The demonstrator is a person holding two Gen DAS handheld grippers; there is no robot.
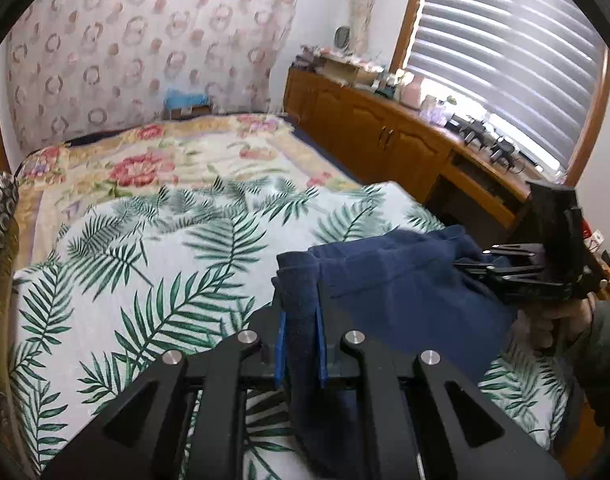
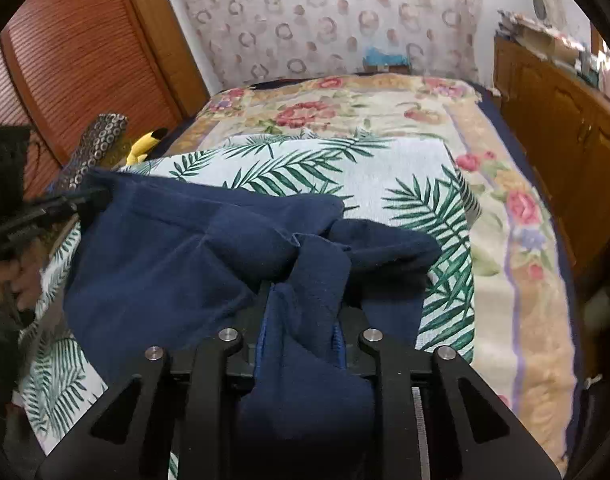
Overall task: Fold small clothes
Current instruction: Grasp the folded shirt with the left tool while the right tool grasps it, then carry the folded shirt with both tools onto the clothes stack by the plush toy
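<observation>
While both claws pinch it, soft navy garment (image 2: pixel 177 256) hangs rumpled

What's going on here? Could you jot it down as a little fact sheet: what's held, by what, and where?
item: dark navy blue cloth garment, bunched
left tongs: shut on one end of the garment
right tongs: shut on the other end
garment position: stretched between both tongs above the bed
surface below: white cloth with green palm-leaf print over a cream floral blanket
fold: not yet neat
</observation>
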